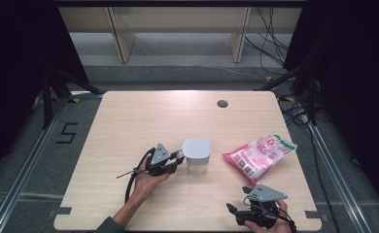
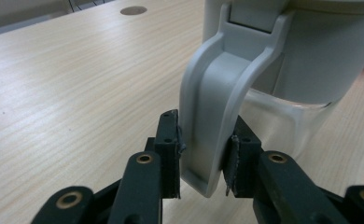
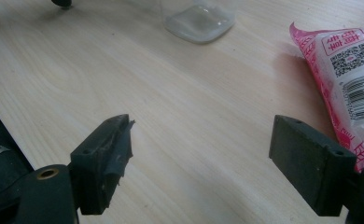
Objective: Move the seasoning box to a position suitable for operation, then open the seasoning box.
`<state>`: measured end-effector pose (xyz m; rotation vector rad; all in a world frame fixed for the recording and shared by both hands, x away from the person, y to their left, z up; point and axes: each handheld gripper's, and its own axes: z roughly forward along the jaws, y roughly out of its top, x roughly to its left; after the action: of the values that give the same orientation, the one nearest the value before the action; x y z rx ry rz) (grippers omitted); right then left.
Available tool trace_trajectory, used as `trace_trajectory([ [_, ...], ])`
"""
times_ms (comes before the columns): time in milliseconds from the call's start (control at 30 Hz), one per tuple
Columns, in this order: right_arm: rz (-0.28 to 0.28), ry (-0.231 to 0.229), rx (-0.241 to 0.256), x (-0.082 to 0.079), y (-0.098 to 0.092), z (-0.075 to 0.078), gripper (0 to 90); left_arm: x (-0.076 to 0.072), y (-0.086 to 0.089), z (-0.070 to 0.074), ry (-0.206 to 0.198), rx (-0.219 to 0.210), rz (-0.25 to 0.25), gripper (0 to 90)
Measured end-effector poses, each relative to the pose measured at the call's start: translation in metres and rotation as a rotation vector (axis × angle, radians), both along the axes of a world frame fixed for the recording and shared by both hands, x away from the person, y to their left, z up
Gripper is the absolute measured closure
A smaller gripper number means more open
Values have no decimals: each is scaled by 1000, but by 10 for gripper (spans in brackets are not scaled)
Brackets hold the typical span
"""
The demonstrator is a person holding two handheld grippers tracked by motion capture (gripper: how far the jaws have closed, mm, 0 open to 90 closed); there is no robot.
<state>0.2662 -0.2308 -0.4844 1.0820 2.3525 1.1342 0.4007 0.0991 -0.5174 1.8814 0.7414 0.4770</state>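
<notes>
**A:** Why is the left hand-held gripper (image 1: 179, 158) sitting so tight against that clear plastic container with the pale grey lid (image 1: 197, 154)?

**B:** It is clamping the grey latch flap (image 2: 213, 116) that is hanging down the container's side. In the left gripper view both black jaws are pressing on the flap's lower end, one on each side, so the grip is on the clip and not on the body. I am reading that as working the lid's lock, probably prising the flap outward to free the lid.

**A:** And where is the container standing?

**B:** Upright on the light wooden tabletop (image 1: 129, 126), near the middle and toward the person's side, just right of the left gripper. The lid is sitting on top, seemingly closed.

**A:** What is the right hand-held gripper (image 1: 236, 211) doing?

**B:** It is waiting. It is hovering low near the front edge, well apart from the container, with its jaws spread wide and nothing between them. In its own view it is looking toward the container's clear base (image 3: 199, 18), with the pink and white printed snack bag (image 1: 259, 156) lying flat just beside its line.

**A:** So the bag is lying there for a reason?

**B:** Likely it is being kept within easy reach of the free gripper, perhaps for going into the container once it is open. That is my guess only.
</notes>
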Motion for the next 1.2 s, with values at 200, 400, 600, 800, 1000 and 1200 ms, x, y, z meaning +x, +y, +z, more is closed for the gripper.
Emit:
trace_trajectory([
  [200, 4, -18, -11, 2, -3, -1, 219, -2, 1, 1, 15, 1, -35, 698],
  [400, -10, 2, -12, 6, -7, -4, 220, -1, 1, 2, 18, 7, -50, 699],
  [600, -4, 3, -8, 5, -7, -4, 221, -1, 4, 3, 26, 10, -57, 695],
  [800, -26, 17, -7, 3, -7, -3, 221, -2, 5, 3, 57, -10, -33, 612],
  [1000, -19, 6, -11, 4, -7, -3, 219, -7, 17, 10, 72, -24, -25, 460],
  [1200, 2, -21, -26, 7, -7, -4, 211, -19, 24, 22, 94, -34, -40, 372],
])
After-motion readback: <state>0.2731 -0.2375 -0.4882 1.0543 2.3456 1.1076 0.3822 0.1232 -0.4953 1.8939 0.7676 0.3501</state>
